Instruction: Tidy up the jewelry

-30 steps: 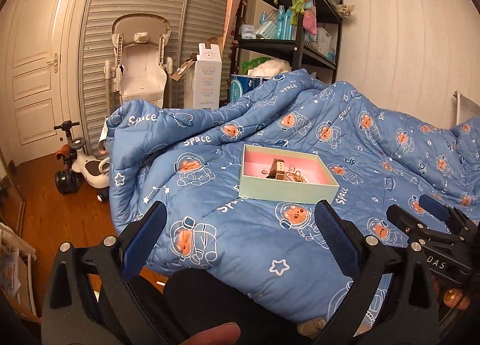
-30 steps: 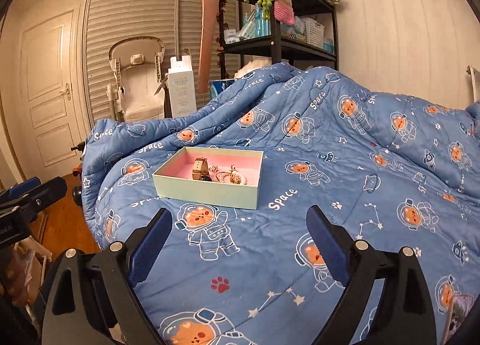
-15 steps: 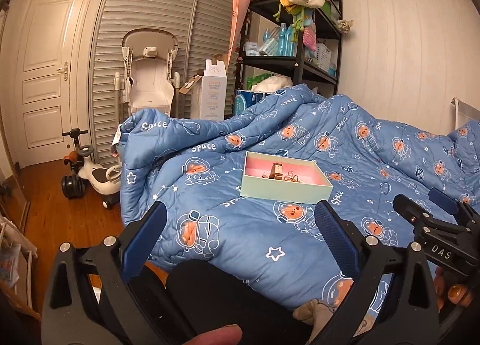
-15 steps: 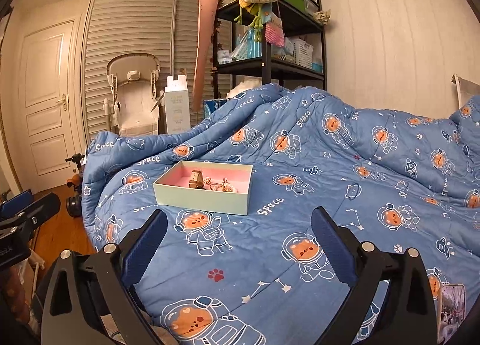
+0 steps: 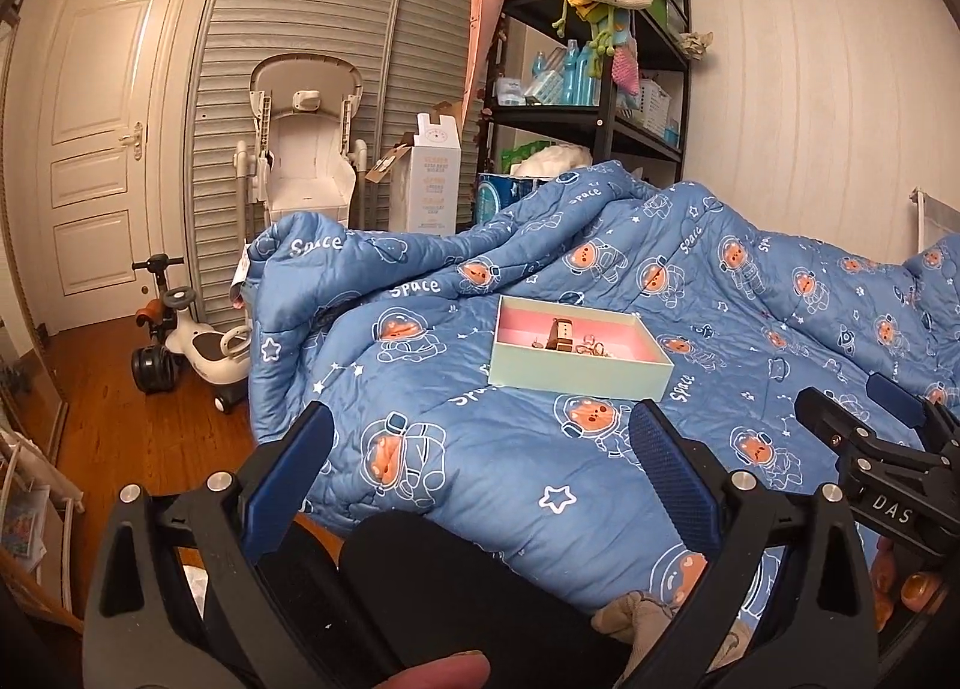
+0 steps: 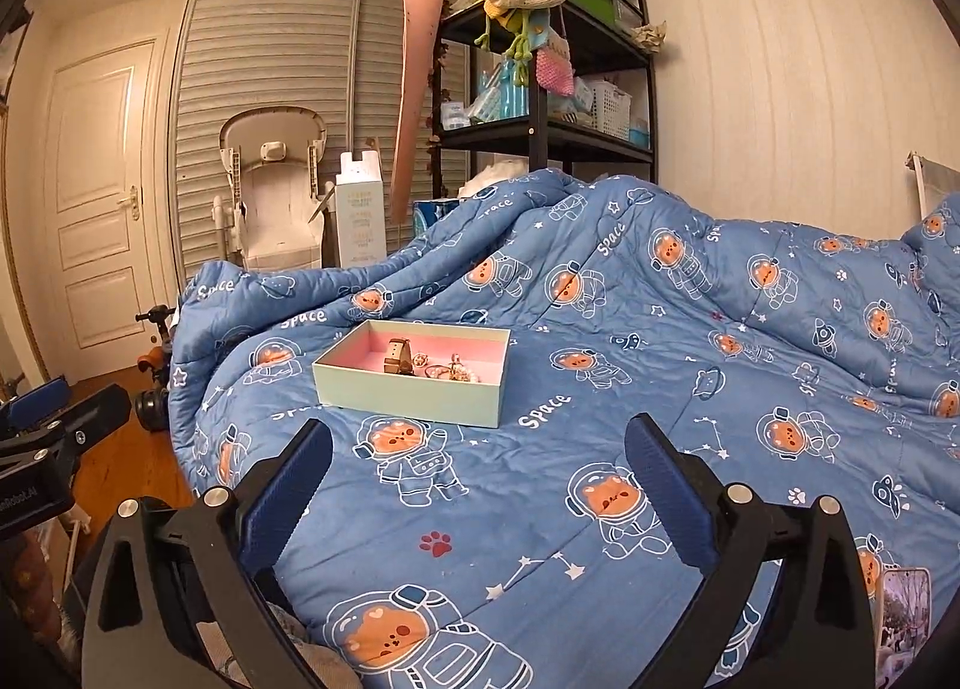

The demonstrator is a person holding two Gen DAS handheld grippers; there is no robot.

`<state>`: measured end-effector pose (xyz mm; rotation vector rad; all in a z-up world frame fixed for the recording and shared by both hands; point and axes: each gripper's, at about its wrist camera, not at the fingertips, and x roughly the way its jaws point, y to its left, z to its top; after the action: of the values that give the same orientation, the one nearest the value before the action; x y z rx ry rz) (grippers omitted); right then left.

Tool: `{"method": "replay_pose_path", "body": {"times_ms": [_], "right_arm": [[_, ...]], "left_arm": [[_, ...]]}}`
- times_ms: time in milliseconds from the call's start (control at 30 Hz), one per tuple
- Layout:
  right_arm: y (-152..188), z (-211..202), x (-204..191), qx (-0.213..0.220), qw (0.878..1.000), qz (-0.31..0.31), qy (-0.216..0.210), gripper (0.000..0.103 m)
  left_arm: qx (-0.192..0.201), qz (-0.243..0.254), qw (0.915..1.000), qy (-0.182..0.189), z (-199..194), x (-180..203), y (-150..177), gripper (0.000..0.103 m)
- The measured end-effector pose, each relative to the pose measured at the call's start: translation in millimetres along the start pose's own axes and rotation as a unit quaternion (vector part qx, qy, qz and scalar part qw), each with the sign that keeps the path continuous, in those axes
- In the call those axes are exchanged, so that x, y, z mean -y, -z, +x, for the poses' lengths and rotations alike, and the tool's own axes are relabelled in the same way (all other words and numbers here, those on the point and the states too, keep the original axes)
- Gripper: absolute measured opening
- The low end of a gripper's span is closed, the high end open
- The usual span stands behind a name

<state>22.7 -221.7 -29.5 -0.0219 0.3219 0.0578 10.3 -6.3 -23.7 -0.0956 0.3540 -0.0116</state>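
Blue duvet (image 6: 690, 365): mint box (image 6: 414, 383), pink inside

Box (image 6: 414, 392) ahead of fingers (image 6: 287, 494): pale mint outside, pink lining. Quilt (image 6: 690, 365) beneath: blue, white-outlined orange bear astronauts, stars, "Space" lettering. Fingers: dark blue textured pads, black frames. Floor (image 5: 138, 431): orange-brown wood.

The small pieces of jewelry (image 6: 447, 370) in the box (image 6: 414, 398) are too small to tell apart. The near wall of the box hides its floor. A phone (image 6: 903, 623) is cut by the picture's edge.
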Motion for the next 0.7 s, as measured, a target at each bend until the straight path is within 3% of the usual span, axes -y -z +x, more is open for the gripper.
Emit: {"method": "replay_pose_path", "body": {"times_ms": [700], "right_arm": [[0.4, -3.3, 0.0, 0.008, 1.0, -0.003, 0.001, 0.096]], "left_arm": [[0.003, 0.004, 1.0, -0.002, -2.9, -0.7, -0.9, 0.097]]}}
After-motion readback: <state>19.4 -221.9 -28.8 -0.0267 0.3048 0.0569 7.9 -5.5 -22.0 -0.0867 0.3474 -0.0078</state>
